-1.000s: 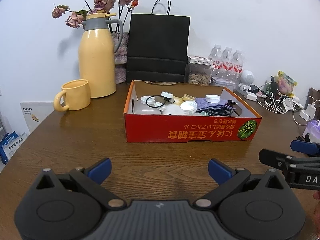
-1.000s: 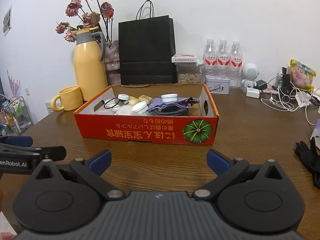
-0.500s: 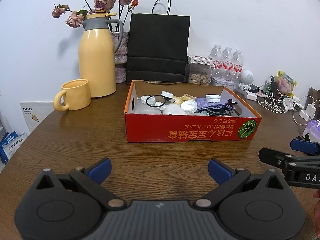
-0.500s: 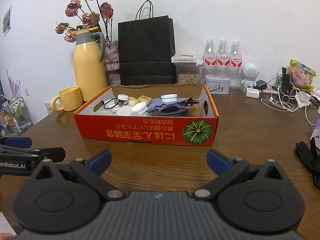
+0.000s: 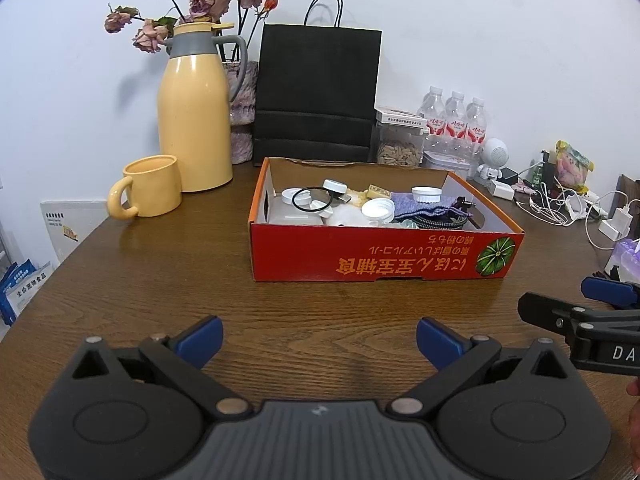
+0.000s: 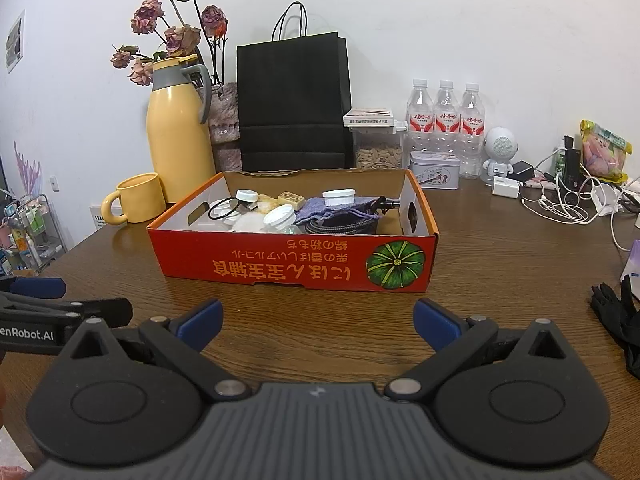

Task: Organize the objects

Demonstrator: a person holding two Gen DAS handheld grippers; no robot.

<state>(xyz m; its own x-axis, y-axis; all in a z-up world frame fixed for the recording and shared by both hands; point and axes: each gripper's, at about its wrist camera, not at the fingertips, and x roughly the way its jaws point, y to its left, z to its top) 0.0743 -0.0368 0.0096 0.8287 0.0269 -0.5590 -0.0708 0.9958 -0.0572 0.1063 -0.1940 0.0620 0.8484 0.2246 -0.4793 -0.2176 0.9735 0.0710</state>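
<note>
one red cardboard box (image 5: 376,258) sits near the middle of the brown wood-grain counter (image 5: 160,280), open at the top, with upside-down yellow lettering and a green pumpkin print on its near wall. inside lie several round white plastic lids (image 5: 377,209), one thin black ring (image 5: 310,199), one bluish knitted pouch (image 5: 420,205), a coil of braided dark cable (image 5: 438,222) and a small tan block (image 5: 377,190). the box is straight ahead of both tongs and well apart from them, with bare counter between.

the left tongs (image 5: 319,338) hover low over the counter's near edge, blue-tipped black fingers spread wide, nothing between them. the right tongs (image 6: 318,322) hover the same way beside them, also spread wide and holding nothing.

along the far edge stand one smooth yellow thermos jug (image 5: 195,120) with a grey collar, one matte black paper bag (image 5: 316,92), three clear water bottles (image 6: 446,120) and one vase of dried roses (image 5: 192,4). one yellow mug (image 5: 150,186) stands in front of the jug. a tangle of white chargers and cables (image 6: 568,200) fills the far right corner, and black gloves (image 6: 620,320) lie at the right edge.
</note>
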